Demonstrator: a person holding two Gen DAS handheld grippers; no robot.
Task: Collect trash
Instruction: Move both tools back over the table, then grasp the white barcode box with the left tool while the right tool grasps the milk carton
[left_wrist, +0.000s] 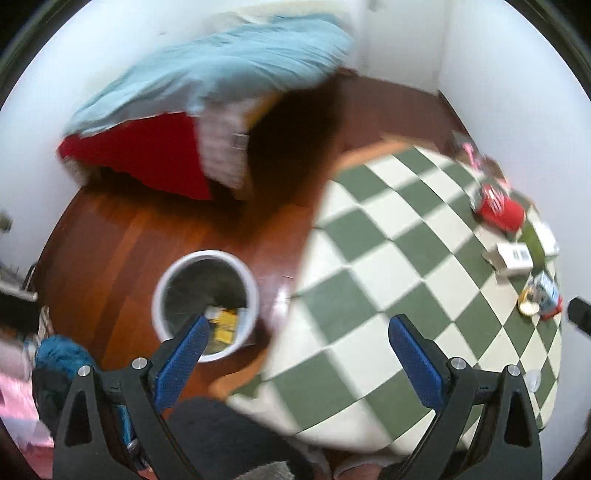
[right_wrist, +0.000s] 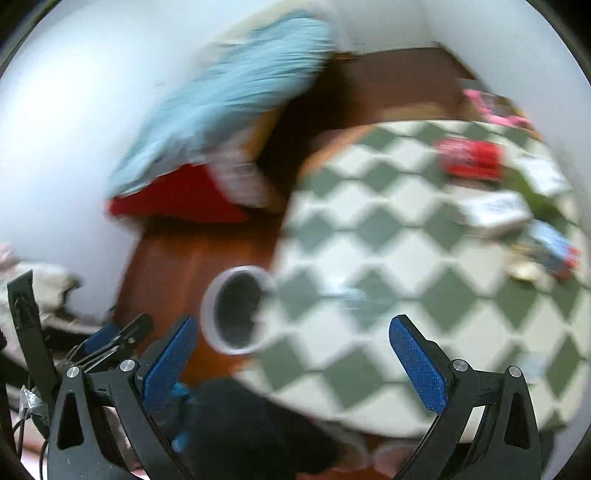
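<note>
A white round bin (left_wrist: 205, 305) stands on the wooden floor, with yellow and white scraps inside; it also shows in the right wrist view (right_wrist: 236, 309). Trash lies along the far right of a green-and-white checked rug (left_wrist: 399, 258): a red packet (left_wrist: 499, 209), a white carton (left_wrist: 514, 257) and a blue-and-red wrapper (left_wrist: 543, 300). The blurred right wrist view shows the red packet (right_wrist: 471, 158), white carton (right_wrist: 496, 212) and blue wrapper (right_wrist: 550, 253). My left gripper (left_wrist: 297, 349) is open and empty, between bin and rug. My right gripper (right_wrist: 291, 349) is open and empty above the rug's edge (right_wrist: 369, 258).
A bed with a light blue blanket (left_wrist: 229, 70) and red sheet (left_wrist: 147, 155) stands at the back left. Pink items (left_wrist: 476, 155) lie in the far corner by the white wall. Clothes and clutter (left_wrist: 55, 362) lie at the left. My left gripper (right_wrist: 114, 338) shows beside the right one.
</note>
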